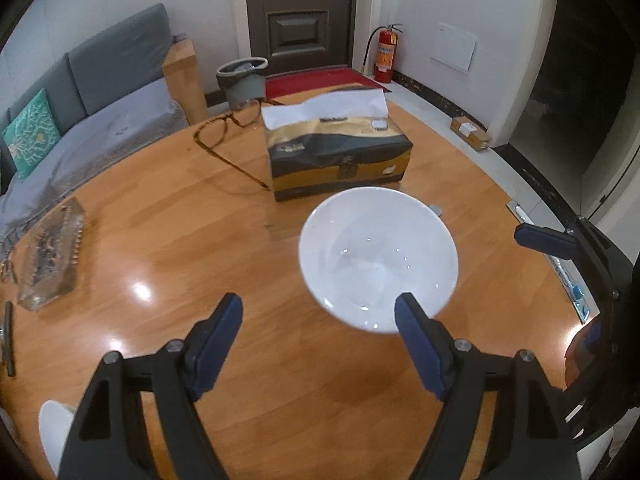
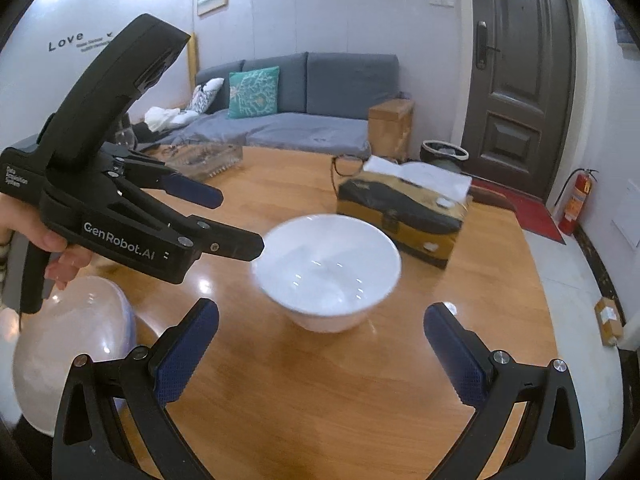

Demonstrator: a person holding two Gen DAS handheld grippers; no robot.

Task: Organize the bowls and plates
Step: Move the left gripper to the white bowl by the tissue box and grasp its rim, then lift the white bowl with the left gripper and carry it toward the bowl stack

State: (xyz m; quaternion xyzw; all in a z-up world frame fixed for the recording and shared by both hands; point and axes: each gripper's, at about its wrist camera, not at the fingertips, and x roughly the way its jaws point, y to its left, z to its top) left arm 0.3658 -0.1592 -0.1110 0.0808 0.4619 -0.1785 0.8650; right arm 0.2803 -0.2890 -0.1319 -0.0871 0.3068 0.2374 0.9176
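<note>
A white bowl (image 1: 378,258) stands upright on the round wooden table (image 1: 160,248); it also shows in the right wrist view (image 2: 328,272). My left gripper (image 1: 318,312) is open and empty, just short of the bowl, its right finger close to the near rim. In the right wrist view the left gripper (image 2: 240,220) hangs at the bowl's left side, one finger at the rim. My right gripper (image 2: 320,320) is open and empty, the bowl ahead between its fingers. A white plate (image 2: 72,344) lies at the left table edge, under the left hand.
A gold and black tissue box (image 1: 336,152) stands behind the bowl, with glasses (image 1: 228,128) next to it. A glass tray (image 1: 52,256) lies at the table's left. A grey sofa (image 2: 296,92), a bin (image 1: 242,78) and a door are beyond the table.
</note>
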